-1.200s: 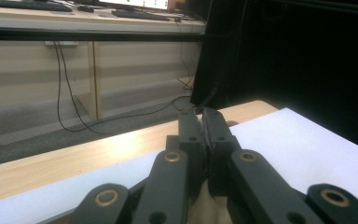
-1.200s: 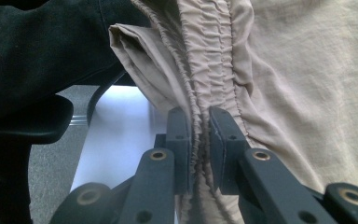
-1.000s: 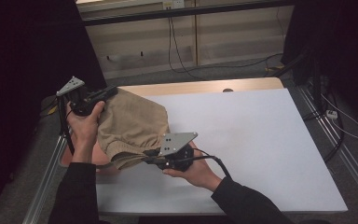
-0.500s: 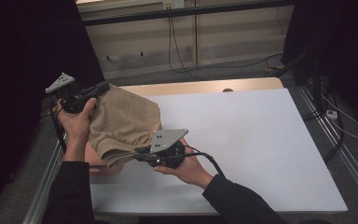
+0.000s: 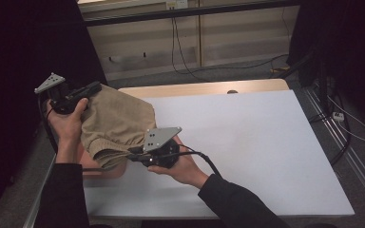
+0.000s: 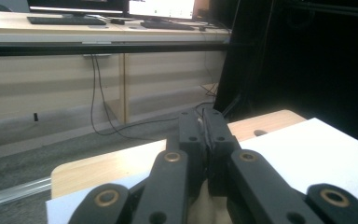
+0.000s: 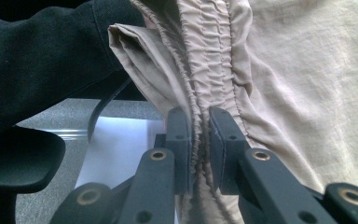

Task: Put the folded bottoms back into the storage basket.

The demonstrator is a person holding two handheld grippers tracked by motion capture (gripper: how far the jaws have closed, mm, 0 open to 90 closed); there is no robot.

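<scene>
A tan cloth garment (image 5: 116, 124) with an elastic waistband hangs between both grippers above the table's left edge. My left gripper (image 5: 95, 88) pinches its far upper corner; in the left gripper view the jaws (image 6: 204, 140) stand pressed together with a thin strip of tan cloth (image 6: 206, 205) showing below them. My right gripper (image 5: 132, 154) grips the near lower edge. In the right gripper view (image 7: 198, 144) the pads clamp the gathered waistband (image 7: 214, 56), and the garment's folded layers spread above and to the right.
A white board (image 5: 247, 142) covers the wooden table (image 5: 195, 89). A pinkish patch (image 5: 88, 164) shows beneath the garment at the board's left edge. Metal rails (image 5: 356, 166) run along both sides. Cables (image 5: 180, 52) lie on the floor behind, under a desk with monitors (image 6: 121, 7).
Both hands have carried the garment a little to the left and slightly up, off the board's left side. Grips are unchanged.
</scene>
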